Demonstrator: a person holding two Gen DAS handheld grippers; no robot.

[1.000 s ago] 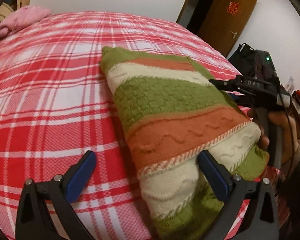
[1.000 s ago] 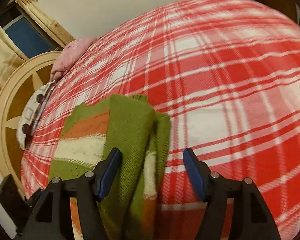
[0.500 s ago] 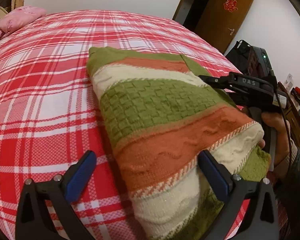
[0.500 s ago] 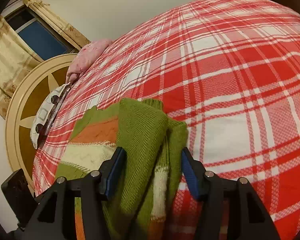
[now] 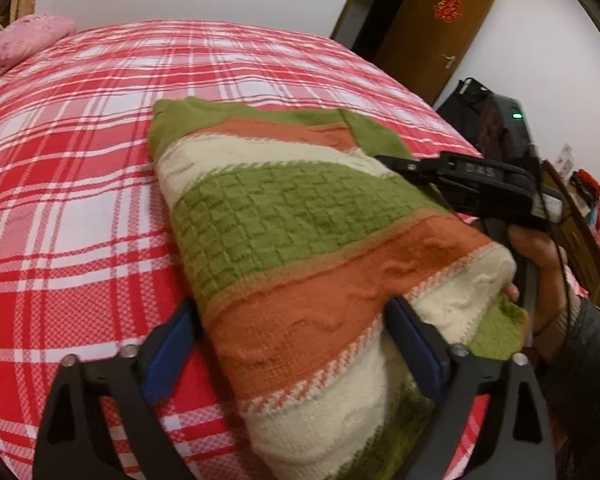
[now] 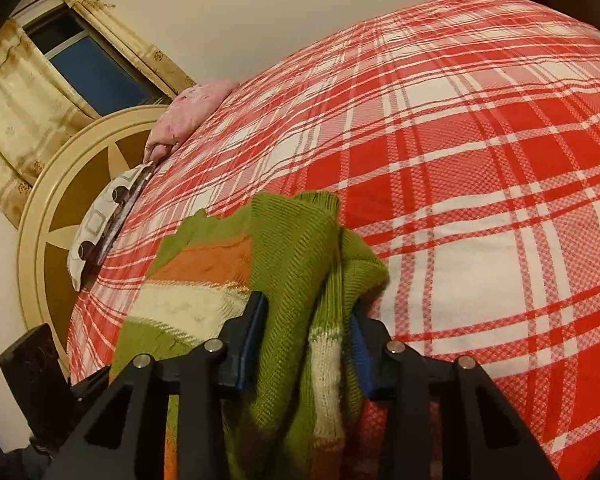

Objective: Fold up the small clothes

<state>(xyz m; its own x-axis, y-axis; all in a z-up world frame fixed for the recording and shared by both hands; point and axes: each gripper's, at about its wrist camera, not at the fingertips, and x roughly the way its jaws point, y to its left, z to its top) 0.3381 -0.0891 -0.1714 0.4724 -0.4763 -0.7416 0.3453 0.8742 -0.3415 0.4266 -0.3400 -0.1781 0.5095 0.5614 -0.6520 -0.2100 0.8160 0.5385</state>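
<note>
Since a second ago the right tool has clenched on the green edge of the striped sweater lying on the bed, while the left tool, spread, straddles its near end, so lifting one-sided could undo the fold.

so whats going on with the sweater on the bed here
A person with a handheld tool in each hand is folding a striped knit sweater on a red plaid bed. The right tool has closed on the bunched green edge of the sweater. The left tool straddles the near end of the sweater, its blue pads on either side, not visibly squeezing. The sweater already lies doubled lengthwise.
</note>
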